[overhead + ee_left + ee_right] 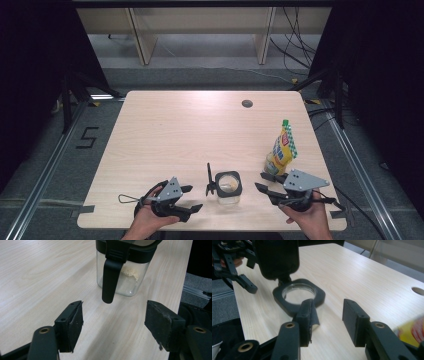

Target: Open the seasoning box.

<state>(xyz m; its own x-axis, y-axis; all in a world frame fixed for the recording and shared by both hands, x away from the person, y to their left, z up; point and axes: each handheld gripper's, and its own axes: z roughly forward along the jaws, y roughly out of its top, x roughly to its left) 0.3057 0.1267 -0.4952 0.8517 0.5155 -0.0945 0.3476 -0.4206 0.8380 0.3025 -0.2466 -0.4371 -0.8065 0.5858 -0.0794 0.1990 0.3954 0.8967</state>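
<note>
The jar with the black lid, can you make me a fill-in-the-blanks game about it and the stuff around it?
1. The hinged lid of the clear jar stands ____.
2. The jar stands between the left gripper and the ____ gripper.
3. The yellow pouch has a ____ cap.
4. Both grippers' jaws are ____, with nothing held.

Missing words: open; right; green; open

Clear jar with black lid; yellow pouch, green-checked edge; pale wood table.

Jar (lid raised) between grippers; far tabletop free.
</note>
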